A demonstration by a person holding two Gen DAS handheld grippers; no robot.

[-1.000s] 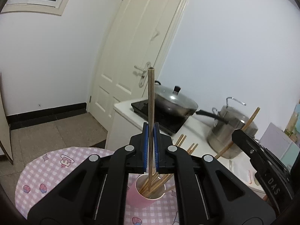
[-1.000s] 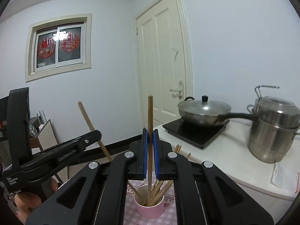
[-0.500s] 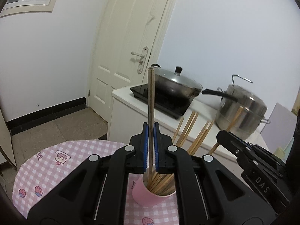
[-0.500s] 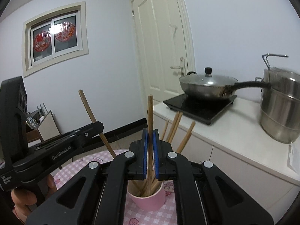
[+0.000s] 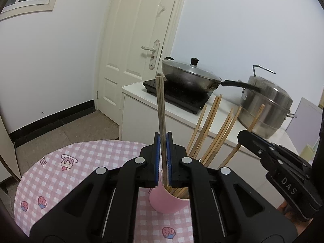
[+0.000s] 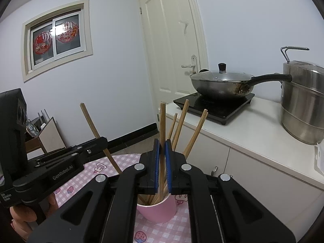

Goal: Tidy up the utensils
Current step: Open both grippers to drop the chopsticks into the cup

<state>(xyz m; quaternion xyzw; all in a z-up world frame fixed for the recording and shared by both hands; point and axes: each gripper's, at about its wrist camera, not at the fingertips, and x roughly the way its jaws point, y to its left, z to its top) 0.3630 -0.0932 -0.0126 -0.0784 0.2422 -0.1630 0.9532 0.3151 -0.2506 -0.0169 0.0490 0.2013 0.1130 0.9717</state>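
Observation:
A pink cup (image 5: 168, 201) stands on the pink checked tablecloth (image 5: 85, 158) and holds several wooden chopsticks (image 5: 210, 129) that lean to the right. My left gripper (image 5: 163, 141) is shut on one upright chopstick (image 5: 160, 109) whose lower end reaches into the cup. My right gripper (image 6: 162, 147) is shut on another chopstick (image 6: 162, 125) that also stands in the cup (image 6: 157, 210). Each gripper shows in the other's view, the right (image 5: 275, 162) and the left (image 6: 60, 162), close on either side of the cup.
A white counter (image 6: 253, 125) stands just behind the table. It carries a black induction hob (image 6: 214, 105) with a lidded wok (image 6: 220, 83) and a tall steel steamer pot (image 6: 303, 101). A white door (image 5: 139, 46) and bare floor lie beyond.
Both grippers have moved lower and closer to the cup, each still holding its chopstick. The chopsticks now reach deeper into the cup.

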